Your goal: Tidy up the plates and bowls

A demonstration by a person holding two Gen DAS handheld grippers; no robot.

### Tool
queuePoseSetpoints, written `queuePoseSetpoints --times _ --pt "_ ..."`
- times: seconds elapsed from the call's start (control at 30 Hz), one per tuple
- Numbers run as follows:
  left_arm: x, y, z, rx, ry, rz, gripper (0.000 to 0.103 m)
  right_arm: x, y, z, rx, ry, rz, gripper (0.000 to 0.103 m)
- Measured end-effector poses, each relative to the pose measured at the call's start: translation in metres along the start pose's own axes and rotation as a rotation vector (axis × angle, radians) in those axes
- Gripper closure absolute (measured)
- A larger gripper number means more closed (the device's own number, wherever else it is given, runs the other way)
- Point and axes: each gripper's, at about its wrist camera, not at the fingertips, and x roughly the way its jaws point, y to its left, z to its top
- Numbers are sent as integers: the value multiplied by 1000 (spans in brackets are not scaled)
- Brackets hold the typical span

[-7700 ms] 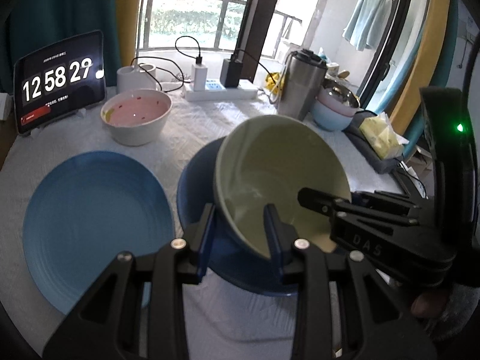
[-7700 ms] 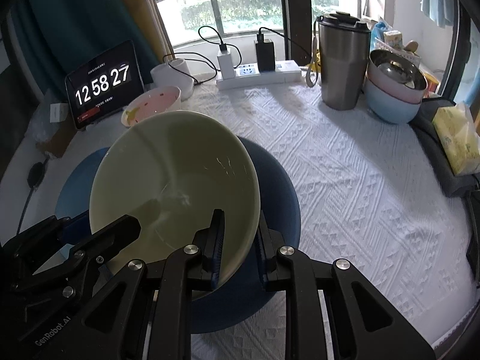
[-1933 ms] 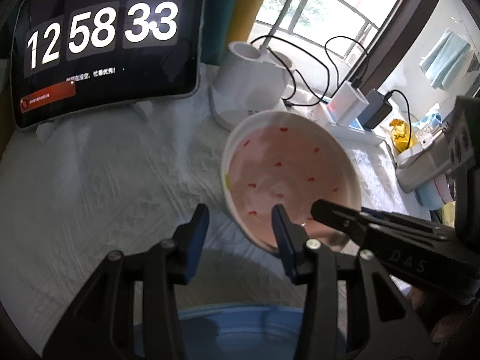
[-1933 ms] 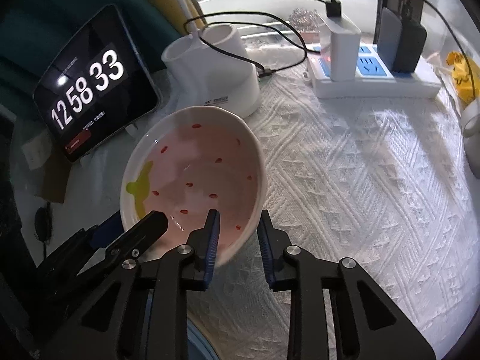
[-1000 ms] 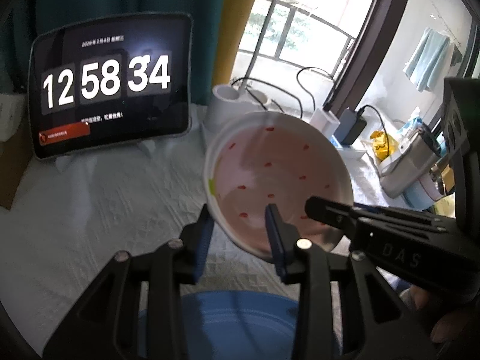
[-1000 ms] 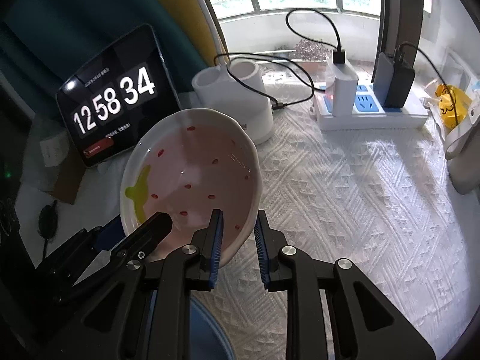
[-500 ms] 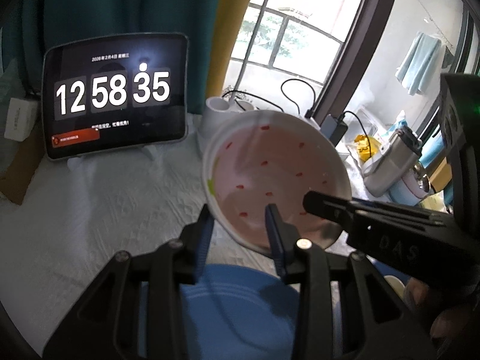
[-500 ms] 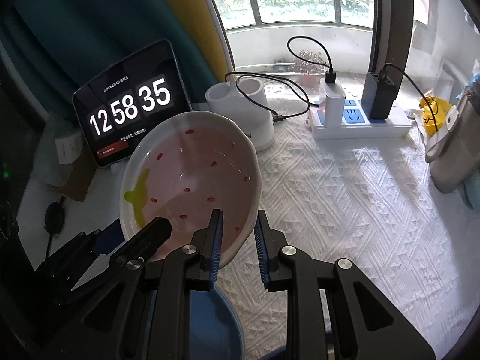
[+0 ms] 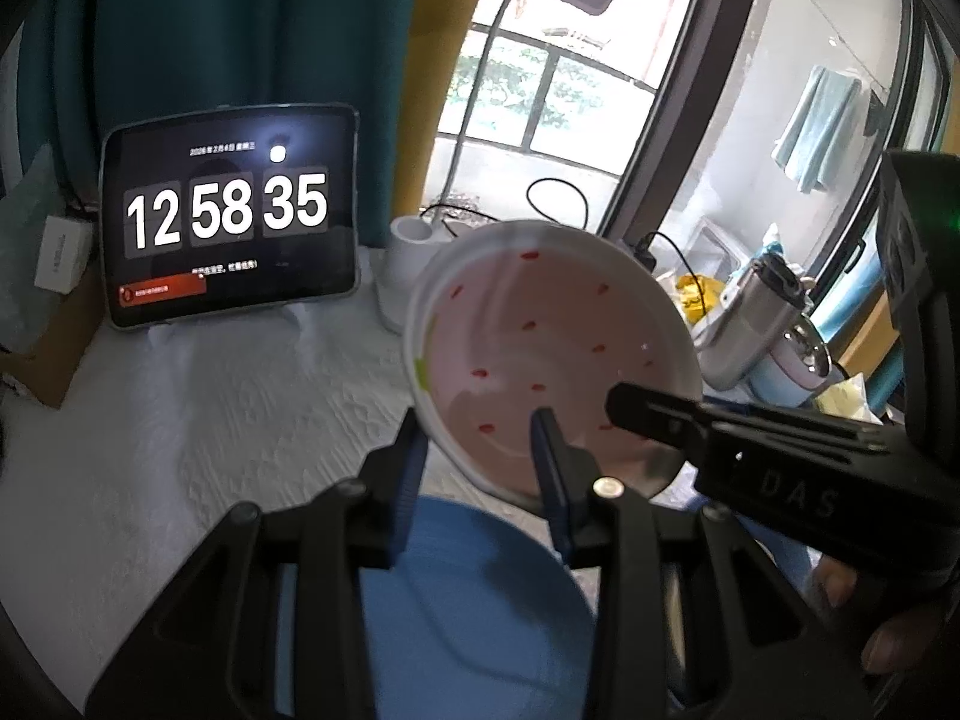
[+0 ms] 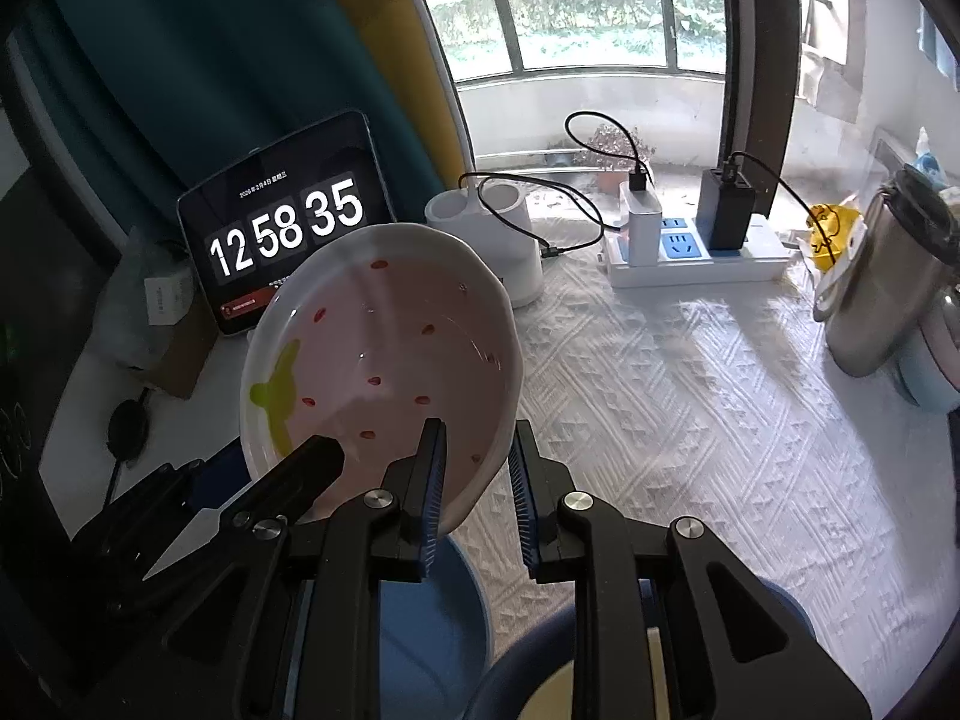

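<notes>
White textured cloth [image 10: 690, 396] covers the table, and above it hangs a glossy, empty pink strawberry-print bowl [image 10: 384, 360], its rim clamped by both the left gripper [image 9: 480, 438] and the right gripper [image 10: 477, 450], over a smooth light-blue plate [image 9: 468, 606], near a steel tumbler [image 10: 882, 282].

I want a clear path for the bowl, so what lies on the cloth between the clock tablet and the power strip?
In the right wrist view, only the white cup holder with a black cable stands between the tablet and the power strip.
</notes>
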Motion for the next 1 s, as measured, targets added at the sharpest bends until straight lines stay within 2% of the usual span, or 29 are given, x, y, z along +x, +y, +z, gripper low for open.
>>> queuePoseSetpoints --times 1.0 --pt "-39 -42 -28 60 -12 -26 68 -55 -16 -37 28 -46 -4 80"
